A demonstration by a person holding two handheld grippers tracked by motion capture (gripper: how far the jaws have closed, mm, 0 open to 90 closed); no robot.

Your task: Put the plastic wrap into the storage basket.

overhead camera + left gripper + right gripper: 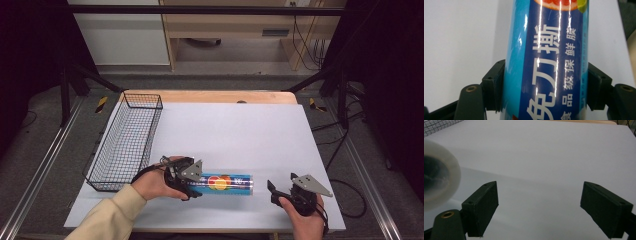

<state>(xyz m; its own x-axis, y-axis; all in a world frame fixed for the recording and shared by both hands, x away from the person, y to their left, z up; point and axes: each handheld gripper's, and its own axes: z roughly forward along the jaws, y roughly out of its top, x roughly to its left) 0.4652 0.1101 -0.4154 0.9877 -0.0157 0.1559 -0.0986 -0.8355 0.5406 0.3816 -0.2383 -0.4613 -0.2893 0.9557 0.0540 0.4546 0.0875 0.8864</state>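
A blue roll of cling film (227, 183) with fruit pictures and white print lies lengthwise near the table's front edge. My left gripper (192, 186) is shut on its left end. In the left gripper view the blue roll (546, 60) runs up between the two black pads (495, 85), which press on both of its sides. My right gripper (276, 194) stands open a little to the right of the roll, nothing between its jaws. In the right gripper view, my right gripper (539, 210) faces bare table, and the roll's white open end (439, 185) shows blurred at the left.
A black wire basket (127, 142) stands along the left side of the white table sheet (240, 130). A wooden table edge (210, 96) runs along the back. Dark frame posts and cables flank the table.
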